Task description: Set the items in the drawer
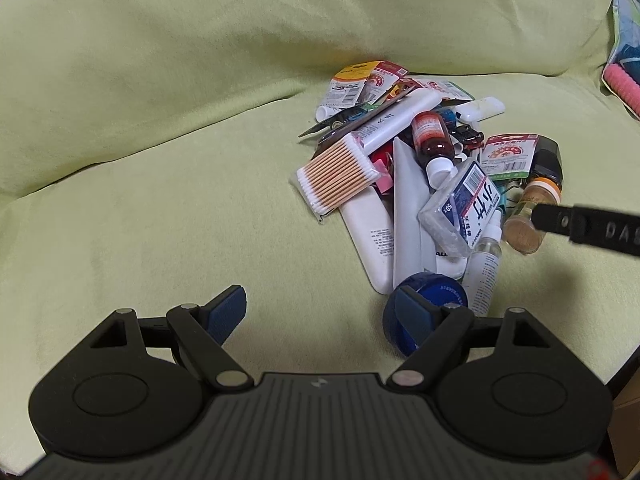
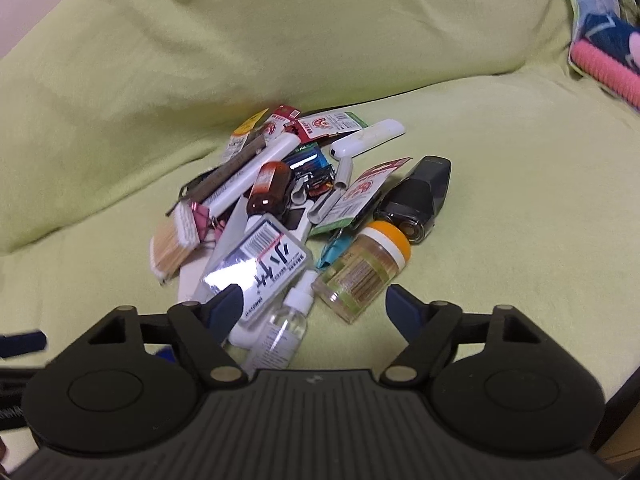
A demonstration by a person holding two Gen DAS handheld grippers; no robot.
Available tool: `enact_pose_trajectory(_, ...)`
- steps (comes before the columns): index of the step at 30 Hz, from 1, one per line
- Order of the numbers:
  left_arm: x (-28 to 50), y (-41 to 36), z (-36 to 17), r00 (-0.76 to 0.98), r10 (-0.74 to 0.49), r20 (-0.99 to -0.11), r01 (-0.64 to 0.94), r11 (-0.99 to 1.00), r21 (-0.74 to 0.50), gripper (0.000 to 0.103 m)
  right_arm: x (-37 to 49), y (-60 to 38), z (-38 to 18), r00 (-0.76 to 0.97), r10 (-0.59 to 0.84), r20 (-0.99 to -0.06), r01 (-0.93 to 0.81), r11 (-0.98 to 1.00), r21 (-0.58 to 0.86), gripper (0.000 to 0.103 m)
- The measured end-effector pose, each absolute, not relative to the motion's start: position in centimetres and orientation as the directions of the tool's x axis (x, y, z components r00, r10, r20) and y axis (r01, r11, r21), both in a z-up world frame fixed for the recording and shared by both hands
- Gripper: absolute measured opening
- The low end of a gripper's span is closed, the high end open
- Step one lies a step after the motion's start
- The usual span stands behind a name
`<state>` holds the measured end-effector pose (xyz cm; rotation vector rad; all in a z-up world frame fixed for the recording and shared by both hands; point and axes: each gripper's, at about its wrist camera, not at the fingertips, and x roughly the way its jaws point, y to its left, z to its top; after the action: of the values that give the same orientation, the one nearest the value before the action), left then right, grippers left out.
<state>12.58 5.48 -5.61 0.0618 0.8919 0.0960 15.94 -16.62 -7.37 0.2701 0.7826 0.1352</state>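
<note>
My right tool (image 2: 314, 306) is spread wide, holding nothing, right over the clear round jar with the orange lid (image 2: 366, 270). My left tool (image 1: 320, 312) is spread too, beside the round blue tin (image 1: 430, 312). The heap of little things (image 1: 420, 184) sits on the soft green cover (image 1: 160, 208). I see no drawer. The jar looks slippery, maybe, so I should squeeze its middle gently.

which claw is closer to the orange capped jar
Right. The right claw hangs open just short of the orange-capped jar. The left claw, also open, sits across the pile, beside the blue round tin.
</note>
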Motion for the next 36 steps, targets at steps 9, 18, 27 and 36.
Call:
enact_pose_trajectory(9,13.4,5.7,-6.1,0.621,0.109,-0.777,-0.059,0.994,0.092,0.083,17.9,-15.0,-8.5,0.659,0.317,-0.682,0.007,0.904,0.427,0.072)
enact_pose_trajectory(18,13.8,6.5,-6.5,0.611,0.122,-0.782,-0.077,0.993,0.095,0.083,19.8,-13.2,-10.1,0.634,0.339,-0.696,0.044,0.882,0.469,0.072)
enact_pose_trajectory(27,14.0,7.0,-6.9,0.607,0.126,-0.785,-0.083,0.992,0.095,0.083,21.3,-13.1,-11.5,0.614,0.369,-0.698,0.120,0.830,0.544,0.071)
enact_pose_trajectory(36,14.4,7.2,-7.1,0.602,0.130,-0.788,-0.088,0.991,0.096,0.083,22.5,-13.1,-12.2,0.608,0.359,-0.709,0.179,0.807,0.562,0.064)
